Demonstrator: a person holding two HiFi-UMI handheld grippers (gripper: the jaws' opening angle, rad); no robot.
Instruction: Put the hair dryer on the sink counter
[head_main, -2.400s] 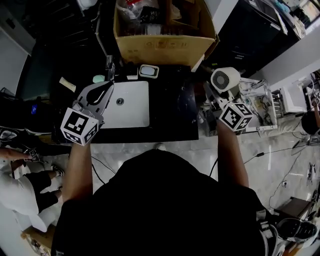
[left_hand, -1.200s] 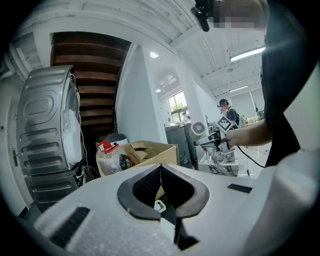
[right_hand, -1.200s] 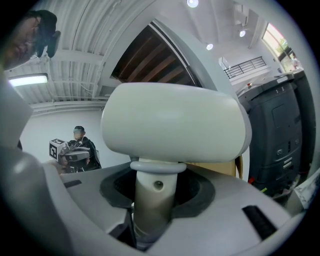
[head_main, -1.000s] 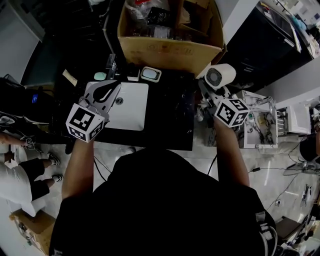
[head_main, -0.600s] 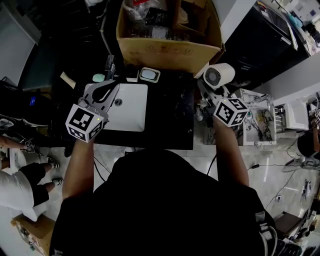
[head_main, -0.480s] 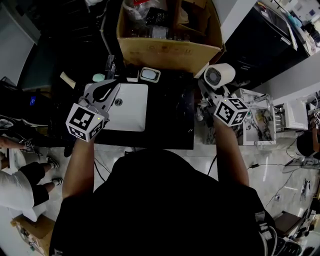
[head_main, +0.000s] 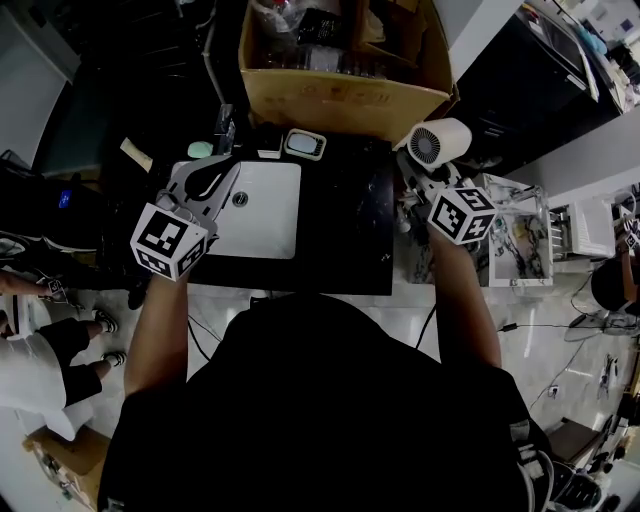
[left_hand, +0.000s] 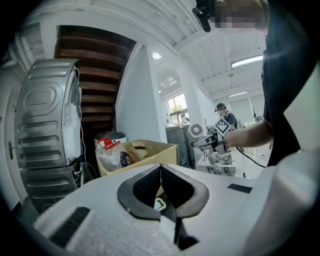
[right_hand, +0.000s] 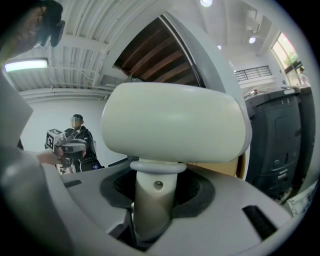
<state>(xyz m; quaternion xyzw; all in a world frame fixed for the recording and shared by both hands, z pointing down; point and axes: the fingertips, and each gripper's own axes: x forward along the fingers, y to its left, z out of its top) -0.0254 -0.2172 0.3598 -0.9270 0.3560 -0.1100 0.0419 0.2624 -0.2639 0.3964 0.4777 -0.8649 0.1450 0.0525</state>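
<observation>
Hair dryer (head_main: 440, 143), white with a short cylindrical barrel and a round grilled end, is clamped by its handle in the right claw (head_main: 417, 183). In the right gripper view the pale handle stands upright between the two dark pads of the right claw (right_hand: 154, 210). The pads press on it from both sides, and the barrel of the hair dryer (right_hand: 175, 120) lies crosswise above them. In the head view the grilled end faces up toward the camera. The hair dryer sits beyond the right edge of the black desk (head_main: 345, 235), near its far right corner. It is just beside the near right corner of the open brown cardboard box (head_main: 345, 97) and does not rest on the desk.

The left claw (head_main: 212, 172) is held over the left edge of the white rectangular sink basin (head_main: 265, 215) set in the desk. In the left gripper view the tips of the left claw (left_hand: 161, 169) meet. Only a small hollow remains behind them between the black pads, and nothing is gripped.

Along the far edge of the desk, between sink basin and cardboard box, lies a small white-rimmed rectangular dish (head_main: 305, 145). To its left lies a small mint-green object (head_main: 199, 150). The left gripper view also shows the cardboard box (left_hand: 145, 152) filled with loose items, with the hair dryer (left_hand: 196, 130) farther right.
</observation>
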